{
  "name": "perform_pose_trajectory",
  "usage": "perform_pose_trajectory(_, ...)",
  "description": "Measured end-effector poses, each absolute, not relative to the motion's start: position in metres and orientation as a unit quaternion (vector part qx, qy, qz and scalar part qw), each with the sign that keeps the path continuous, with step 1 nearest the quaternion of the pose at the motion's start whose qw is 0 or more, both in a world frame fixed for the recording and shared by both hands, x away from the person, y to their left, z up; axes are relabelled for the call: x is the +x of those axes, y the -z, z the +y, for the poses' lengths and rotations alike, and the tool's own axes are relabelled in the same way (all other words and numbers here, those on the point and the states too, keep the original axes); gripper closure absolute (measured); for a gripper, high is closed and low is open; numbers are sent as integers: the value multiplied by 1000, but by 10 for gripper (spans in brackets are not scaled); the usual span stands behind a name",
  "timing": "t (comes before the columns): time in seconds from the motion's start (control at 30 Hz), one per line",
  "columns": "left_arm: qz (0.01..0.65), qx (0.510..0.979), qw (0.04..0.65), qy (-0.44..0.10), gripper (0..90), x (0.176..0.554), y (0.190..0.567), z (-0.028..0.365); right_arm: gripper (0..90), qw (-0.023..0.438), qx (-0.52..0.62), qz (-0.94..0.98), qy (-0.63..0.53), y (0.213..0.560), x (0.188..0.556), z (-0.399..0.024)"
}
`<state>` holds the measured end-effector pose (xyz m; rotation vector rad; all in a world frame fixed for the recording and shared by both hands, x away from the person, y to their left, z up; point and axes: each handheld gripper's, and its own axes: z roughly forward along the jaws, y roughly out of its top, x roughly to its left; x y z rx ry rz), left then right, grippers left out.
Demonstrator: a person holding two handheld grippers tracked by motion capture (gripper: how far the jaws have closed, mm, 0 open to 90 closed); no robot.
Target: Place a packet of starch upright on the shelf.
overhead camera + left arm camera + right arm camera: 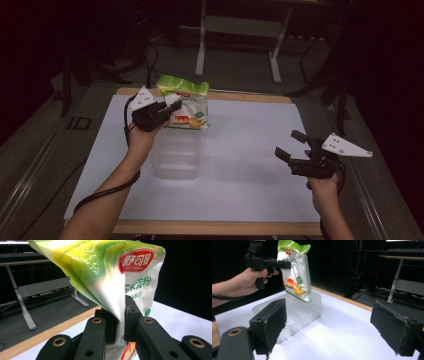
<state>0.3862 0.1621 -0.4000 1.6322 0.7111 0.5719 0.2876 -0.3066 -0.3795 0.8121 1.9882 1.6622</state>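
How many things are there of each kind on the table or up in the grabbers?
Bags: 1, the green and white starch bag, pinched in the left gripper above the box
Clear plastic boxes: 1, the clear box on the white table
Grippers: 2, counting the open right gripper
Total: 4

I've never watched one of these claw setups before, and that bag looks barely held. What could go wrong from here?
1. The left claw pinches only a thin fold of the glossy green-and-white plastic starch bag, so it might slip out.
2. The bag hangs in the air above the clear plastic rectangular container; lowered off-centre, it could catch the rim or tip the light container.
3. The right claw stands open and well off to the side, so nothing steadies the container.
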Motion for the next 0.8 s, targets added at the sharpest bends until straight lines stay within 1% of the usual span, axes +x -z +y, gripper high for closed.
perform_pose_trajectory(0.07,306,702,594,-245,821,387,402,164,135,211,292,716,-598,380,288,-307)
perform_pose_trajectory(0.13,315,702,593,-239,821,392,414,167,135,211,295,717,-595,382,289,-307)
perform_pose_trajectory(0.43,341,708,575,-228,821,399,441,174,135,203,293,726,-588,389,290,-306)
perform_pose_trajectory(0.8,349,717,562,-221,822,400,454,179,135,190,287,731,-590,395,291,-303)
